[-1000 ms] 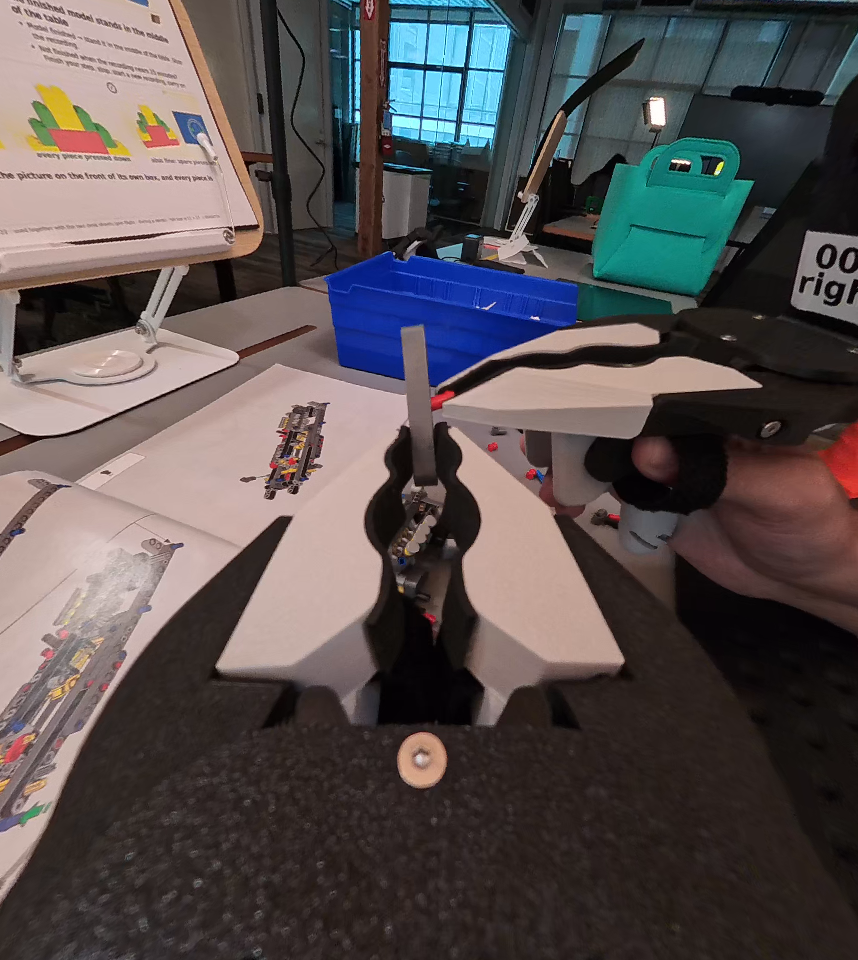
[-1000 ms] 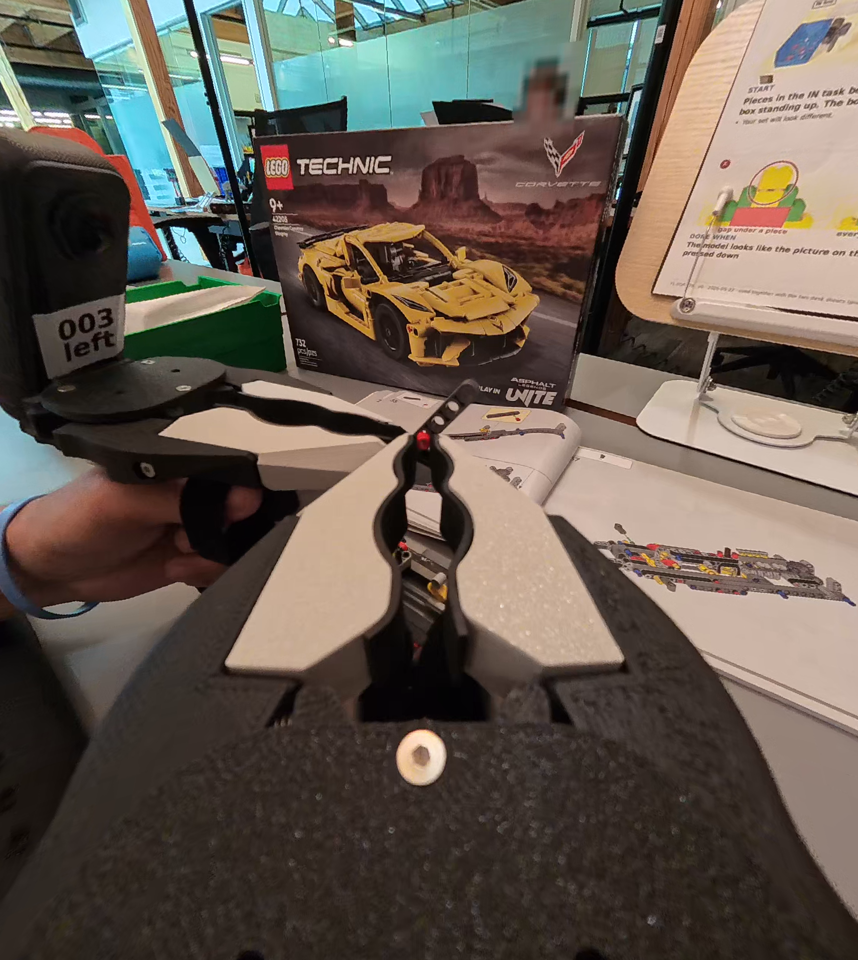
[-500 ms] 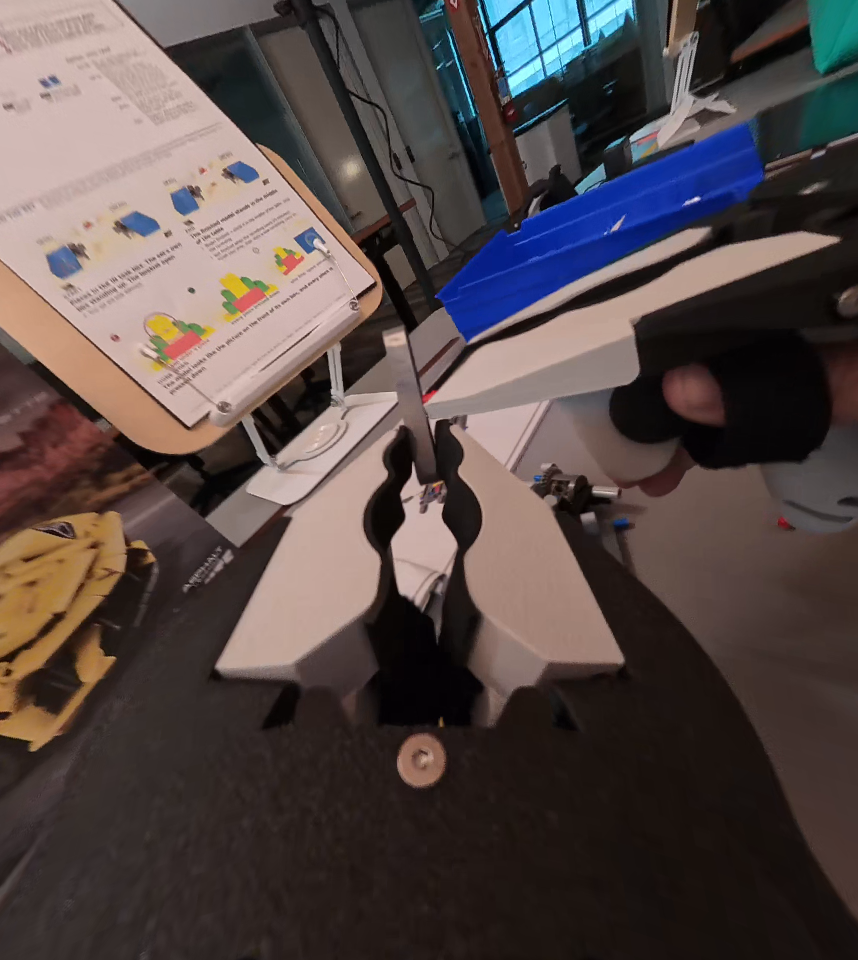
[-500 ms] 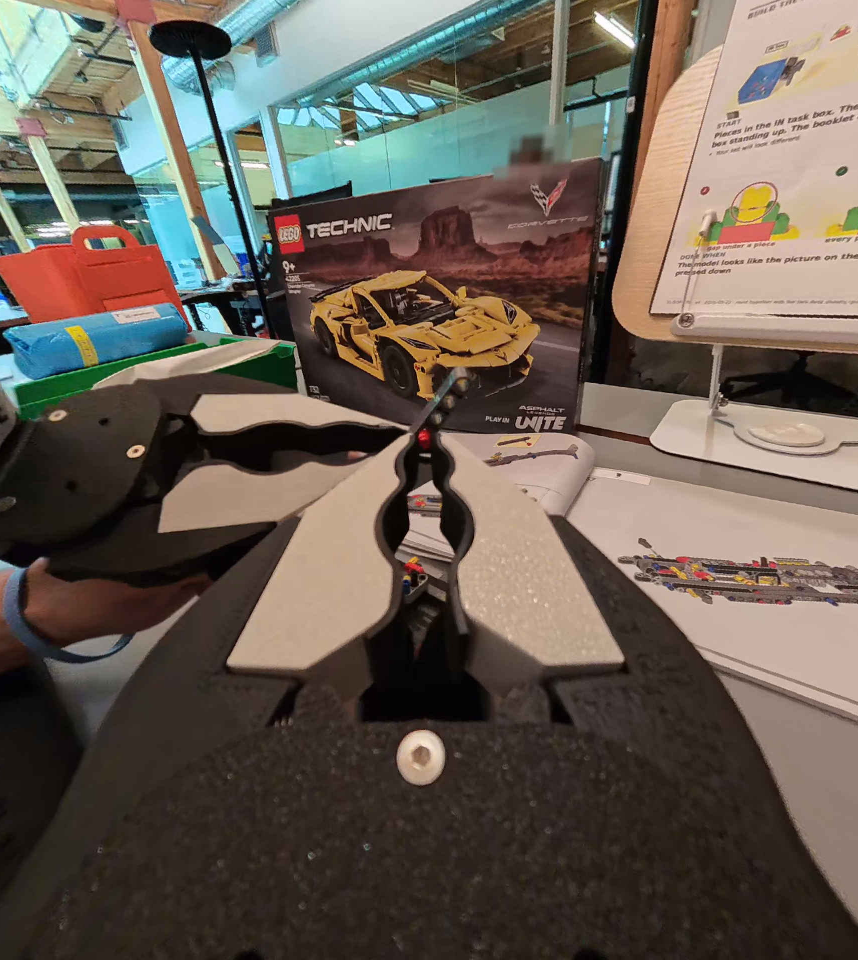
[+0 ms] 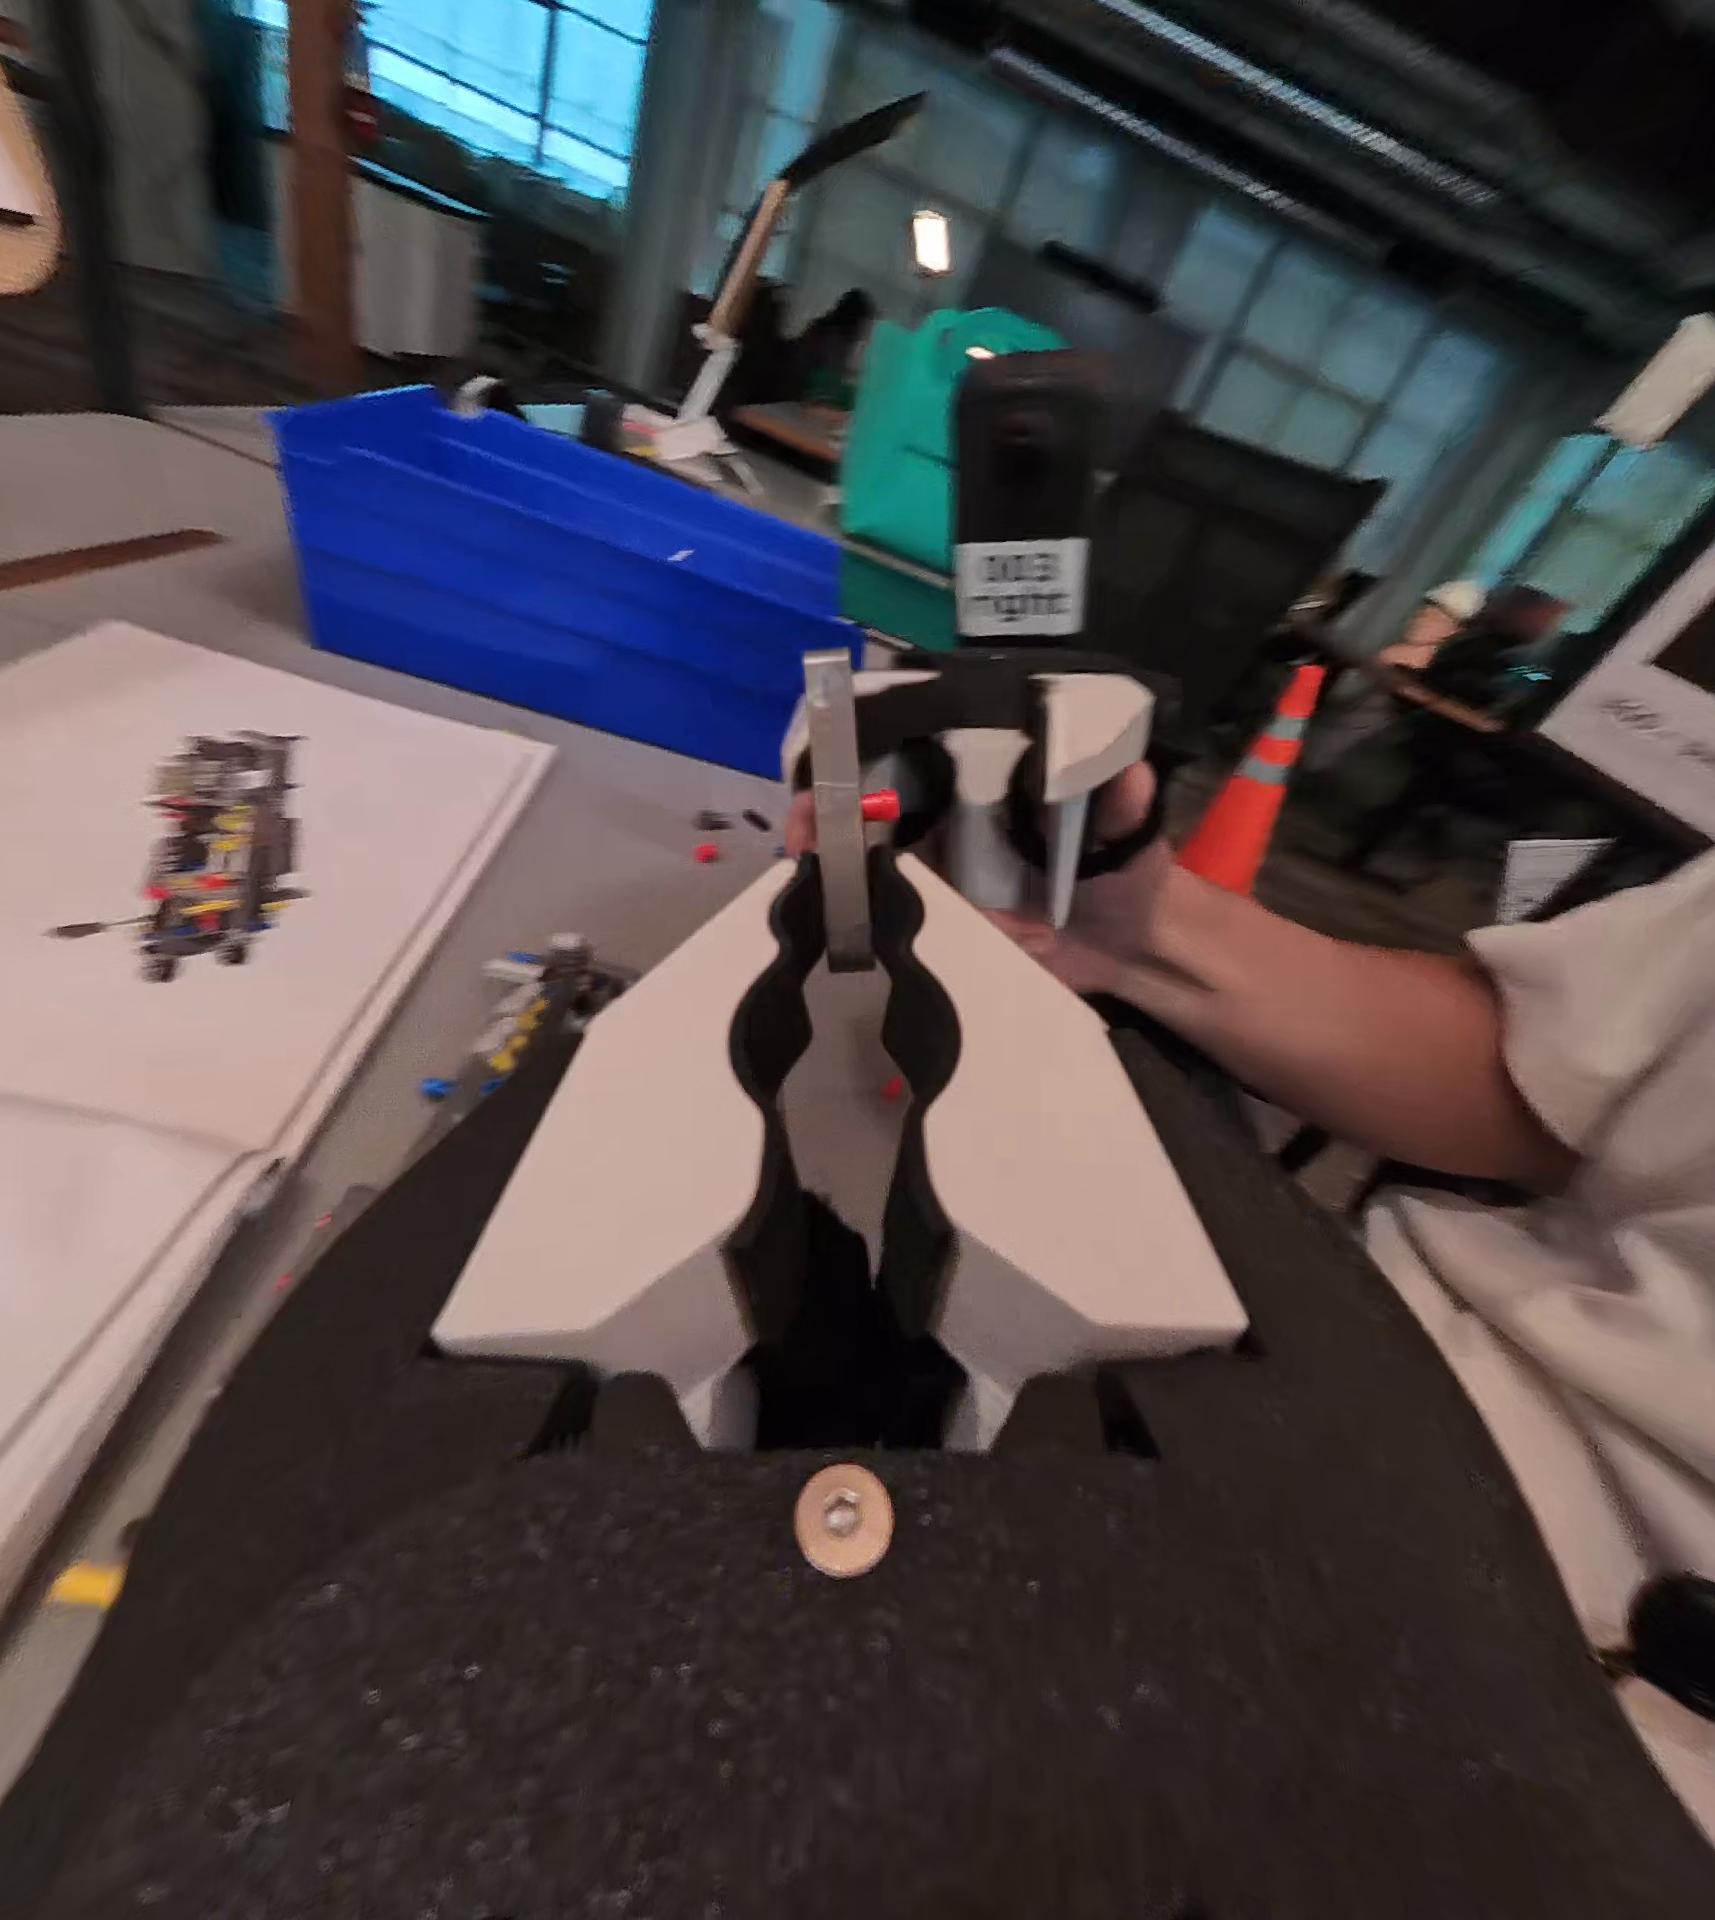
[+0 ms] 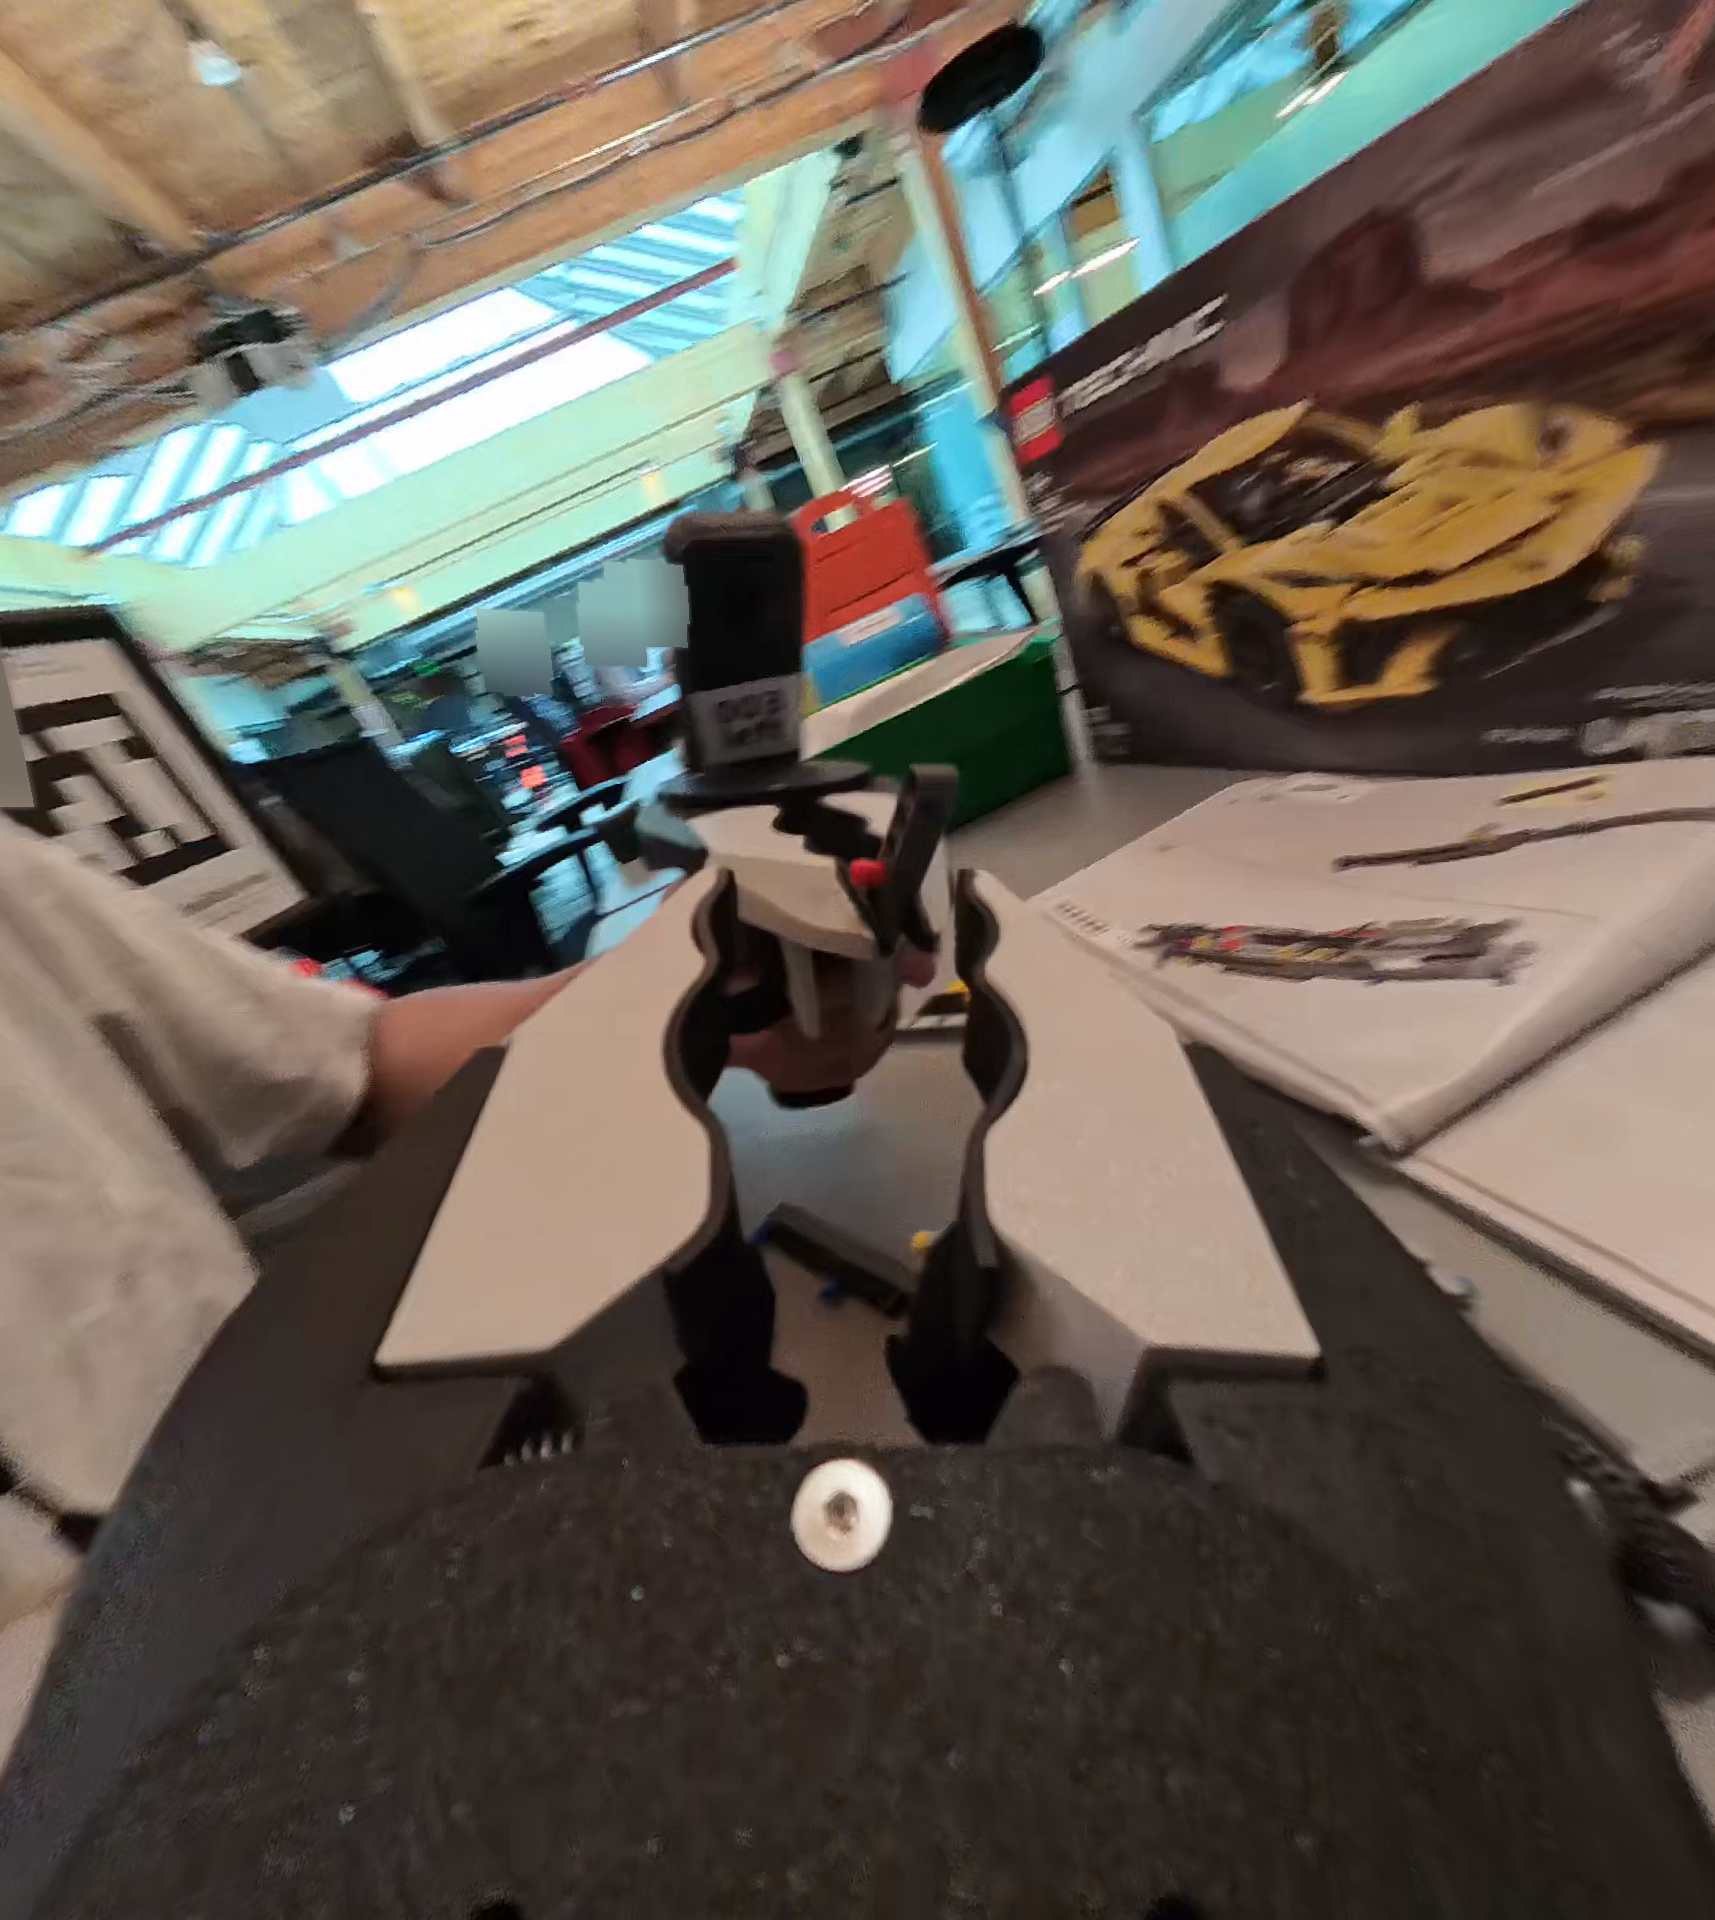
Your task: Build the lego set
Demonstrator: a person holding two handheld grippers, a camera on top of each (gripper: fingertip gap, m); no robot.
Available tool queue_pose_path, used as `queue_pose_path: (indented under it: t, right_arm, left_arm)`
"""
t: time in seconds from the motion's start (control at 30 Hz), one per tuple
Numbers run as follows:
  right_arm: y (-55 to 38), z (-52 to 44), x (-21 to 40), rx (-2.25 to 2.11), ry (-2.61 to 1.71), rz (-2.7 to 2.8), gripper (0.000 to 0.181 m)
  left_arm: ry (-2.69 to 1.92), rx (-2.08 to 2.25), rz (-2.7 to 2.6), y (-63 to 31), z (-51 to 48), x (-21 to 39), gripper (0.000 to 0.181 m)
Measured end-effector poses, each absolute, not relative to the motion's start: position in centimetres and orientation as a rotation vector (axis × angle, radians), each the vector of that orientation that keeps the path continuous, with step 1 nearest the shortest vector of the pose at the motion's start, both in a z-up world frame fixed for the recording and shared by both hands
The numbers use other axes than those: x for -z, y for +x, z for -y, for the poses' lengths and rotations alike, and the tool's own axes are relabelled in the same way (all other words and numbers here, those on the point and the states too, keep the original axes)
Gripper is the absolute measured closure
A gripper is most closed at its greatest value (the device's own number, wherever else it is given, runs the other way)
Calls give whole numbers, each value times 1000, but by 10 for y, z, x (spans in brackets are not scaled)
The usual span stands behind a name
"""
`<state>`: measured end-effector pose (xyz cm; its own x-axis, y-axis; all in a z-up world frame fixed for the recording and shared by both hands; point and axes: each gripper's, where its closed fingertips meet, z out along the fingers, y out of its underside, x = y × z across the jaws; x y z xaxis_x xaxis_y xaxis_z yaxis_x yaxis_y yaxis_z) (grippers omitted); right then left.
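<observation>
Table: grey, bearing all below.
Box: upright at the far edge, dark with a yellow car.
Booklet: open, flat, left of the left gripper.
Bin: blue, beyond the booklet.
Left gripper: closed on a grey beam, held above the table.
Right gripper: jaws apart, empty, facing the left gripper.
Beam: upright between the left gripper's tips, top end standing clear.
Pin: red, sticking out of the beam's side.
Loose pieces: small, scattered beside the booklet.
</observation>
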<state>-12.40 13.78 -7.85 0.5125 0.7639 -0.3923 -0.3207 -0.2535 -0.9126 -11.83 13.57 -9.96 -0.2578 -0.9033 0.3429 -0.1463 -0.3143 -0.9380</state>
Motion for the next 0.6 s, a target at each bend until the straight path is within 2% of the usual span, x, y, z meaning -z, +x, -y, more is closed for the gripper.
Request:
queue_pose_path:
  t: [0.07, 0.17, 0.3, 0.6]
  right_arm:
    - [-127, -138, 83, -1162, -1518, 411, 143]
    - [-128, -135, 75, -1187, -1465, 414, 167]
    - [-131, -134, 81, -1139, -1489, 446, 160]
    - [-136, -135, 87, -1153, -1512, 453, 173]
  left_arm:
    - [-1362, 1693, -1349, -120, -126, 97, 174]
    - [-1350, 1686, -1383, -119, -119, 99, 174]
    - [-1369, 1698, -1384, -117, -118, 101, 174]
    - [-1336, 1641, -1408, -118, -116, 101, 174]
